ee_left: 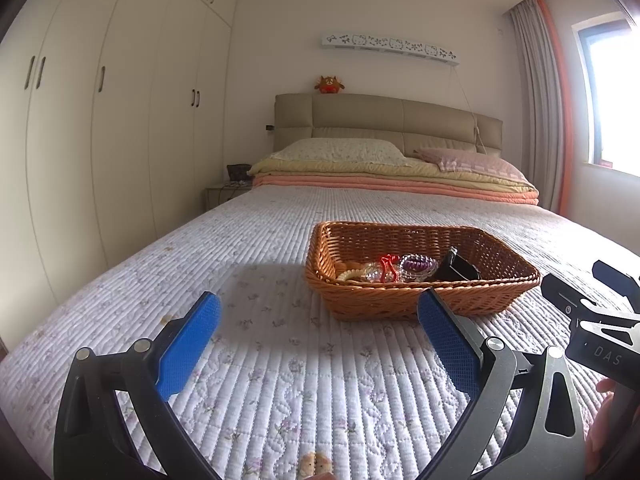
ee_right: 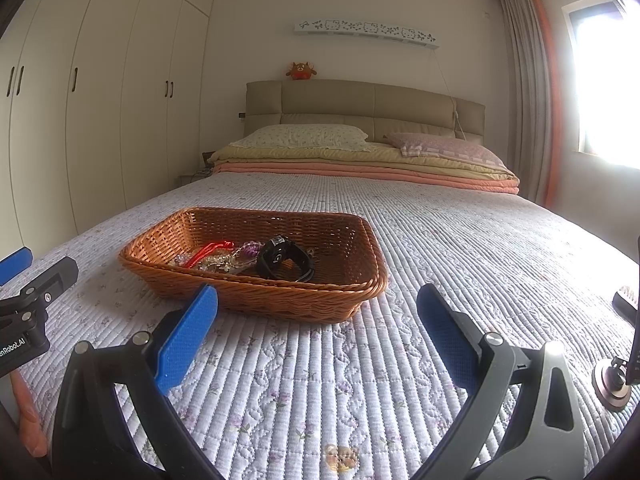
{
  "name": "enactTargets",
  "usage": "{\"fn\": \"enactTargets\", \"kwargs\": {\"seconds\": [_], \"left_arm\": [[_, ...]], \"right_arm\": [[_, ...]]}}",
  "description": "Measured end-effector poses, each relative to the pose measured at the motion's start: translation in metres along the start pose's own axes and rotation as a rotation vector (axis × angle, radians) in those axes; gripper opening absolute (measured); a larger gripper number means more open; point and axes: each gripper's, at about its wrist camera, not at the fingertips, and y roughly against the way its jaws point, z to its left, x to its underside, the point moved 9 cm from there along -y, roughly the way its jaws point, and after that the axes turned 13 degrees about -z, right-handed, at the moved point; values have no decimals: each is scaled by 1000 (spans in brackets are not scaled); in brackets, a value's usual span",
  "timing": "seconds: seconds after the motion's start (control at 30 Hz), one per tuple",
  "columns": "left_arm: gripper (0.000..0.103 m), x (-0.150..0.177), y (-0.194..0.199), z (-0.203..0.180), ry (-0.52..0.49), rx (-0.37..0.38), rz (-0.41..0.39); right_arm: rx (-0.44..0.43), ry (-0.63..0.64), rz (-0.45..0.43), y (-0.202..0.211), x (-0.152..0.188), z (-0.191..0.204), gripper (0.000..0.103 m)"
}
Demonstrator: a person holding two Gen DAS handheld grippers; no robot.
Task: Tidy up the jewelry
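A brown wicker basket (ee_left: 472, 300) (ee_right: 304, 304) rests on the quilted bed. Inside it lie beaded bracelets (ee_left: 416, 266) (ee_right: 224, 260), a red cord piece (ee_left: 387, 265) (ee_right: 208, 249) and a black watch (ee_left: 456, 269) (ee_right: 282, 262). My left gripper (ee_left: 320, 312) hovers open just short of the basket's near left corner, nothing between its blue pads. My right gripper (ee_right: 318, 312) hangs open in front of the basket's near right side, empty too. Each gripper shows at the edge of the other's view.
The quilt (ee_right: 460, 248) stretches toward folded blankets (ee_right: 360, 168) and pillows (ee_left: 344, 150) at the headboard. White wardrobes (ee_left: 120, 120) line the left wall. A dark stand with a round base (ee_right: 612, 384) sits at the right edge, beside a comb-like object (ee_right: 626, 304).
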Motion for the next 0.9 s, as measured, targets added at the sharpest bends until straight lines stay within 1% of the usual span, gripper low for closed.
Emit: {"fn": "enactTargets", "kwargs": {"seconds": [0.9], "left_arm": [[95,2,-2,1,0,2,9]], "right_arm": [[-10,-12,4,-1,1,-1,95]]}}
